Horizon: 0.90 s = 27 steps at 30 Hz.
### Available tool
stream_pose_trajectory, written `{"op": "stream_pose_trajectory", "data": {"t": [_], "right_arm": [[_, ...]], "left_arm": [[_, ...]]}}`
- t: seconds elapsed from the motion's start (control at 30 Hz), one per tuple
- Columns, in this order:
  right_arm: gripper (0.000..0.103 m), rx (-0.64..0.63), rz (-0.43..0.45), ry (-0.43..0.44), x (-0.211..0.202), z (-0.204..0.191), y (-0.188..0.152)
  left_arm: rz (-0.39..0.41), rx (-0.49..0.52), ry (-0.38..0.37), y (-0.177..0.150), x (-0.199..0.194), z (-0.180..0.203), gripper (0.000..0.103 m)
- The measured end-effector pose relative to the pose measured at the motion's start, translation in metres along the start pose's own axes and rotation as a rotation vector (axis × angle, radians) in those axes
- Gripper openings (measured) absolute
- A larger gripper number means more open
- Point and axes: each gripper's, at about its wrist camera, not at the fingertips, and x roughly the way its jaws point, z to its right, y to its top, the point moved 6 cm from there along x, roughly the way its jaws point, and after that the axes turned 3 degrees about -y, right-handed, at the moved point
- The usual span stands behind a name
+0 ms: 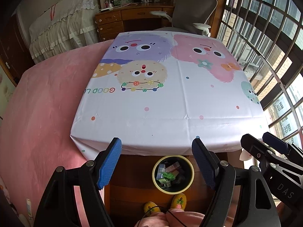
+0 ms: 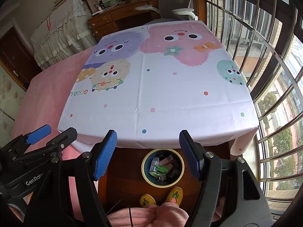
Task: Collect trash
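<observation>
Left wrist, bin (image 1: 191,172) below table edge (image 1: 155,149)

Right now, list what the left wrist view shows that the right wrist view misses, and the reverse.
Only the left wrist view shows the right gripper at its right edge, jaws nearly together. Only the right wrist view shows the left gripper at its left edge, plus the whole teal monster print. Both show the tablecloth, bare of trash, the filled bin on the floor, and yellow slippers. Each camera's own gripper is open, empty.

A cartoon tablecloth (image 1: 170,98) beside pink bedding (image 1: 41,104), grey chair (image 1: 191,13) behind
</observation>
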Motion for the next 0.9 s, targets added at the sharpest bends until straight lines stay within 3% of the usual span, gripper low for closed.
{"op": "stream_pose_trajectory", "data": {"t": [0.9], "right_arm": [[0.066,-0.015,0.013,0.006,-0.0046,0.0034,0.0011]], "left_arm": [[0.001,0.013,-0.001,0.0008,0.0009,0.0064,0.078]]}}
